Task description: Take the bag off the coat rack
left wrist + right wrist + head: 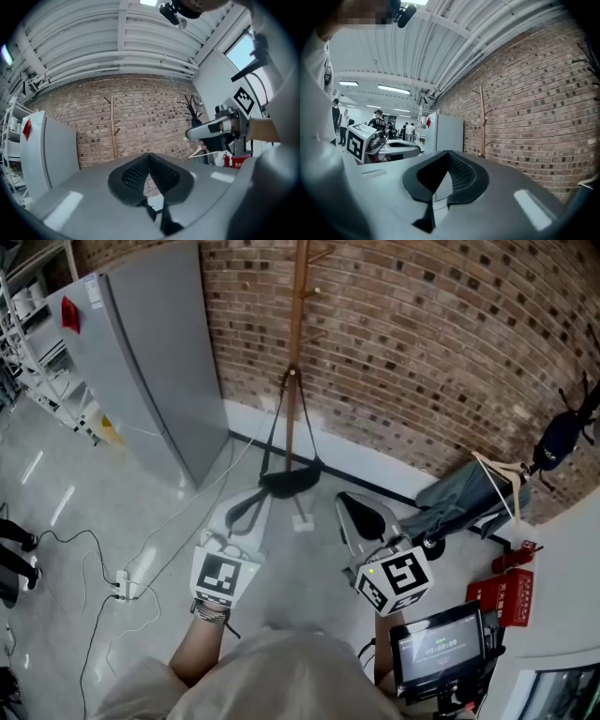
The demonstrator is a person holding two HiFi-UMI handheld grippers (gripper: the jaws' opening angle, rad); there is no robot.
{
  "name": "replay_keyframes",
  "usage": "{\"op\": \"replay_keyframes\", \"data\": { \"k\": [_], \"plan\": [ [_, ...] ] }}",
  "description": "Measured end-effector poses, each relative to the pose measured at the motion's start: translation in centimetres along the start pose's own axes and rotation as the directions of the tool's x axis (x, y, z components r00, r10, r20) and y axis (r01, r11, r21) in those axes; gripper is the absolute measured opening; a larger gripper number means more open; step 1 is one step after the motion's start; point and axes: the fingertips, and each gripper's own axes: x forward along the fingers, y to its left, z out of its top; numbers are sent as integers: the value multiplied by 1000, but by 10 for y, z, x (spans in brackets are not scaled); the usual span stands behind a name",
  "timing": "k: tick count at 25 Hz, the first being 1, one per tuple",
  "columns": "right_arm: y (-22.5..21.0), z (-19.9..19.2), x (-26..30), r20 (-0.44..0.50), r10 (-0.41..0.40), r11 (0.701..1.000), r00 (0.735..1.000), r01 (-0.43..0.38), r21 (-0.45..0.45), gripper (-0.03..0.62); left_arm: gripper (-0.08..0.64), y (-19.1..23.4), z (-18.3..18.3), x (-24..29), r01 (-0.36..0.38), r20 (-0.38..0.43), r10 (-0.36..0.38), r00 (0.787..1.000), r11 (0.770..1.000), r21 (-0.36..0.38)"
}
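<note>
A wooden coat rack (pixel 298 334) stands against the brick wall. A dark bag (pixel 286 482) hangs low on long straps from one of its pegs (pixel 292 374). My left gripper (pixel 248 507) is shut and empty; in the head view its tip lies just left of the bag, and I cannot tell if they touch. My right gripper (pixel 352 505) is shut and empty too, a little right of the bag. The left gripper view shows the rack (pixel 112 126) ahead over shut jaws (pixel 150 176). The right gripper view shows the rack (pixel 482 122) and shut jaws (pixel 449 176). The bag is hidden in both gripper views.
A tall grey fridge (pixel 150 362) stands left of the rack. At the right are a grey cart with a hanger (pixel 464 498), a black rack (pixel 567 432), a red fire-extinguisher box (pixel 506 592) and a screen (pixel 441 643). Cables and a power strip (pixel 122 587) lie on the floor.
</note>
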Motion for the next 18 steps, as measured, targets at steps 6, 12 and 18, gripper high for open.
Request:
{"op": "replay_keyframes", "data": {
  "k": [6, 12, 18],
  "plan": [
    [3, -4, 18, -18, -28, 1000, 999, 28, 7, 3, 0, 28, -8, -5, -4, -13, 4, 1000, 1000, 16],
    [20, -10, 33, -30, -29, 999, 999, 30, 24, 2, 0, 48, -23, -14, 19, -31, -19, 999, 1000, 8],
    [14, -11, 40, -51, -23, 1000, 998, 24, 5, 2, 0, 51, -29, -3, 27, -29, -28, 999, 1000, -3]
  ]
}}
